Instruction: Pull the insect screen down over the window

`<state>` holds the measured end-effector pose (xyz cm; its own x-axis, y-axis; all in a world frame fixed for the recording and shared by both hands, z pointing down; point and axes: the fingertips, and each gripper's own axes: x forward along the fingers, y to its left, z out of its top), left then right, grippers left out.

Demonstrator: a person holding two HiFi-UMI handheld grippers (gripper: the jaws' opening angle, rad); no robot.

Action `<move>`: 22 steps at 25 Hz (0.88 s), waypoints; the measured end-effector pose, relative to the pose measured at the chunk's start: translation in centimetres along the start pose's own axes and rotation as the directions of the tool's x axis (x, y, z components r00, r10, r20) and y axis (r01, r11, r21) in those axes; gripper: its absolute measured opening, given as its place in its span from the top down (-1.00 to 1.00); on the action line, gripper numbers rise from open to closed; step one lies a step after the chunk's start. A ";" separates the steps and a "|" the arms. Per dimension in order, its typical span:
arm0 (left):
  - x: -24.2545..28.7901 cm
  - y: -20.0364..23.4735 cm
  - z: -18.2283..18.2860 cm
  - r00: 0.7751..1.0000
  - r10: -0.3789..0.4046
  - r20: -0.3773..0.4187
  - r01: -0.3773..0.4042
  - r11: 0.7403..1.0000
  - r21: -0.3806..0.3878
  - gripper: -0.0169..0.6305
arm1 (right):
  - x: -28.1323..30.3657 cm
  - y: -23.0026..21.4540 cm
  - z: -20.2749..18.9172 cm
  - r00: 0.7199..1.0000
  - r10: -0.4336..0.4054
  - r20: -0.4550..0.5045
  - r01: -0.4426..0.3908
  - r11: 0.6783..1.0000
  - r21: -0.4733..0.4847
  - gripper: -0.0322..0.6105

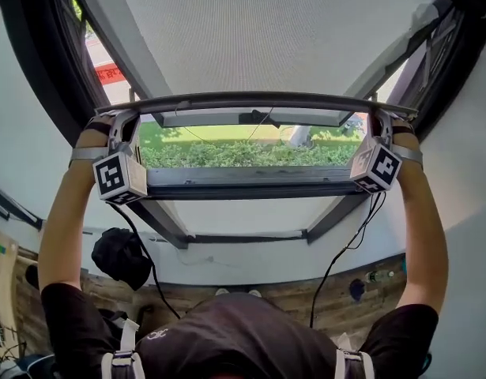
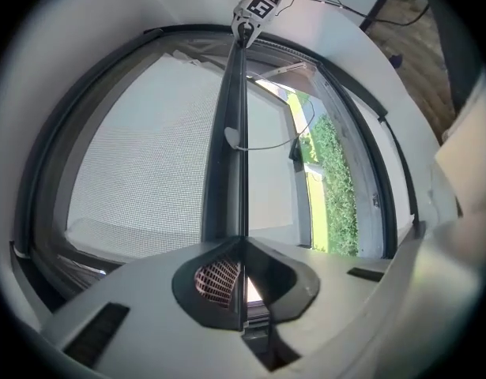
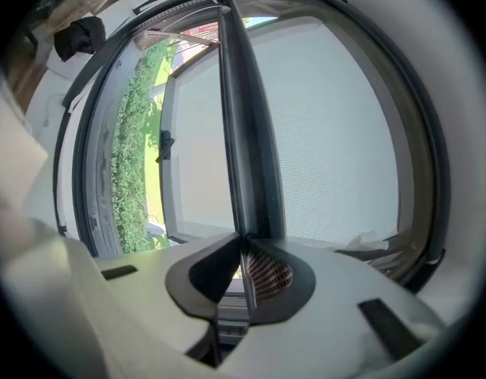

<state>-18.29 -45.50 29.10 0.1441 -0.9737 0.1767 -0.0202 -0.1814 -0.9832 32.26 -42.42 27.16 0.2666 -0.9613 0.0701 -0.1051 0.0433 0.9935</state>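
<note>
The insect screen [image 1: 266, 30] is grey mesh that covers the upper part of the window. Its dark pull bar [image 1: 258, 101] runs across the opening, above the lower window frame [image 1: 250, 181]. My left gripper [image 1: 126, 126] is shut on the bar's left end, and my right gripper [image 1: 380, 126] is shut on its right end. In the left gripper view the bar [image 2: 231, 133] runs from between the closed jaws of the left gripper [image 2: 241, 279] toward the right gripper [image 2: 254, 10]. The right gripper view shows the same: the bar [image 3: 246, 133] leaves the right gripper [image 3: 244, 279], with mesh [image 3: 345, 133] beside it.
Below the bar, an open gap shows a green hedge [image 1: 243, 155] and lawn outside. An inner window sash with a black handle [image 3: 165, 144] stands behind the screen. A black bag [image 1: 120, 255], cables and a bottle [image 1: 377, 276] lie on the wooden floor below.
</note>
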 end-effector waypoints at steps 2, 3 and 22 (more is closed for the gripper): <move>0.4 -1.6 -0.2 1.000 -0.029 -0.006 0.029 1.000 0.011 0.85 | 0.1 1.6 -0.2 1.000 0.028 -0.011 -0.028 1.000 -0.009 0.80; 0.5 -2.2 -0.3 0.999 -0.036 -0.007 0.036 0.999 0.012 0.85 | 0.1 2.3 -0.3 0.999 0.037 -0.014 -0.037 0.999 -0.013 0.80; 2.8 -18.6 -1.3 0.959 -0.275 -0.072 0.273 0.961 -0.033 0.84 | 0.8 18.5 -2.0 0.957 0.281 -0.074 -0.282 0.959 -0.005 0.79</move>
<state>-18.81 -45.05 47.96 0.0722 -0.8938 0.4427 -0.0127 -0.4447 -0.8956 32.48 -41.82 45.82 0.2967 -0.8875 0.3525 -0.1710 0.3138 0.9340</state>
